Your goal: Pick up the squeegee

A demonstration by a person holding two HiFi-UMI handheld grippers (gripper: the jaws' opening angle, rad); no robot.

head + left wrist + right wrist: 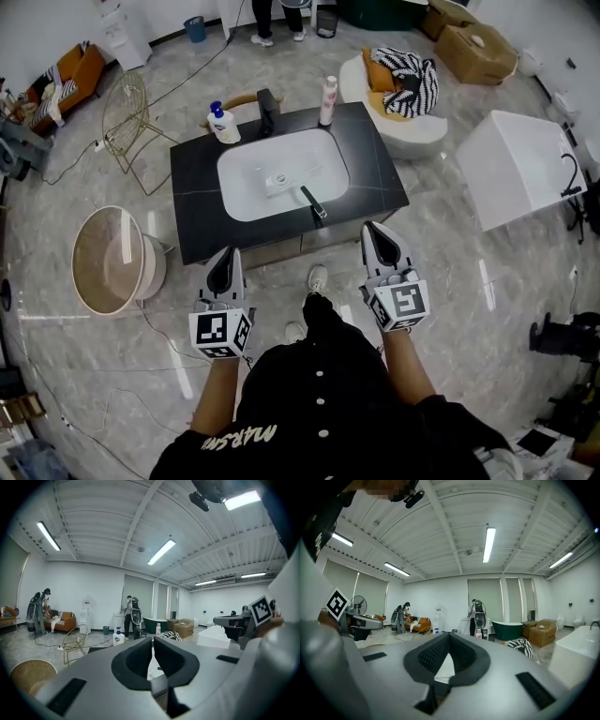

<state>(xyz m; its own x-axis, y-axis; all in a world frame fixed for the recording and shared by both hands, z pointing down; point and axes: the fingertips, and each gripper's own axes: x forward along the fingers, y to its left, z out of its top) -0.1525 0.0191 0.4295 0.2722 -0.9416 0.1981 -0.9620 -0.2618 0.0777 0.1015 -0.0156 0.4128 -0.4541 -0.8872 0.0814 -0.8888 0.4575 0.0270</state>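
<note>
The squeegee [300, 194] lies in the white sink basin [246, 169] of a black counter [195, 208], its pale head near the drain and its black handle pointing toward the front rim. Both grippers hang in front of the counter, short of its near edge and apart from the squeegee. My left gripper [228, 253] [153, 639] is shut and empty, pointing at the counter's front left. My right gripper [373, 228] [449, 634] is shut and empty too, near the front right corner. From the gripper views the squeegee is hidden behind the jaws.
On the counter's back edge stand a black faucet [267, 111], a soap pump bottle [223, 123] and a pink bottle [328, 99]. A round beige tub [108, 260] sits left, a gold wire chair [127, 114] beyond it. A white bathtub [521, 166] and a chair with striped cloth [405, 82] are right.
</note>
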